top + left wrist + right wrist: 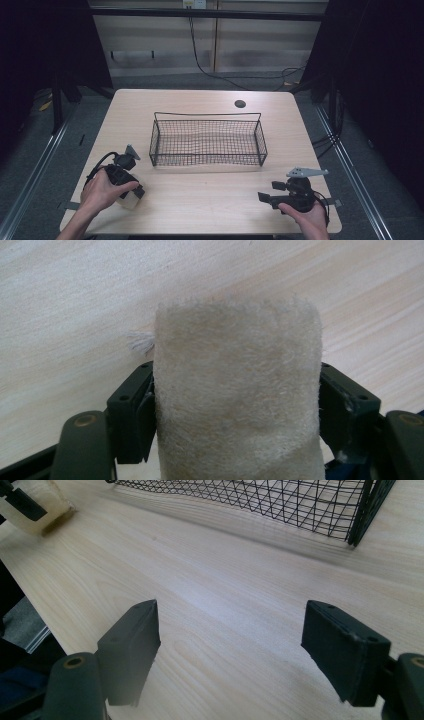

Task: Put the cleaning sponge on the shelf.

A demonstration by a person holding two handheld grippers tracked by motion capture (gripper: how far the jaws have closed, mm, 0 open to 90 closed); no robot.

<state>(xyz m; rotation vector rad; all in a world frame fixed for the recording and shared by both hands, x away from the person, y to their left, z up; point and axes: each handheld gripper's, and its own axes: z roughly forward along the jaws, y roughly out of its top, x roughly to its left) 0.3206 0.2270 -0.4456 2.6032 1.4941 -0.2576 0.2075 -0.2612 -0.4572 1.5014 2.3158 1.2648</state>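
The left gripper [237, 405] pinches a cream cloth roll [237, 390] between its fingers on the worktop [210, 200]. The right gripper [232, 650] rests nearby, fingers spread, before a wire basket [207, 160].

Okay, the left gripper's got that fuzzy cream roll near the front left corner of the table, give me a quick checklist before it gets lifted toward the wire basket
1. Grip on the cloth roll: the left gripper has a jaw pressed against each side of it. Ok.
2. How deep the roll sits between the jaws: its lower end is cut off by the frame in the left gripper view. Cannot tell.
3. Wire basket ready to receive: it stands upright mid-table with nothing in it. Ok.
4. Path from roll to basket: bare table between them. Ok.
5. Right gripper out of the way: jaws open, nothing between them, at the front right of the table. Ok.
6. Loose frayed thread on the roll's side: may snag on the mesh. Not ok.
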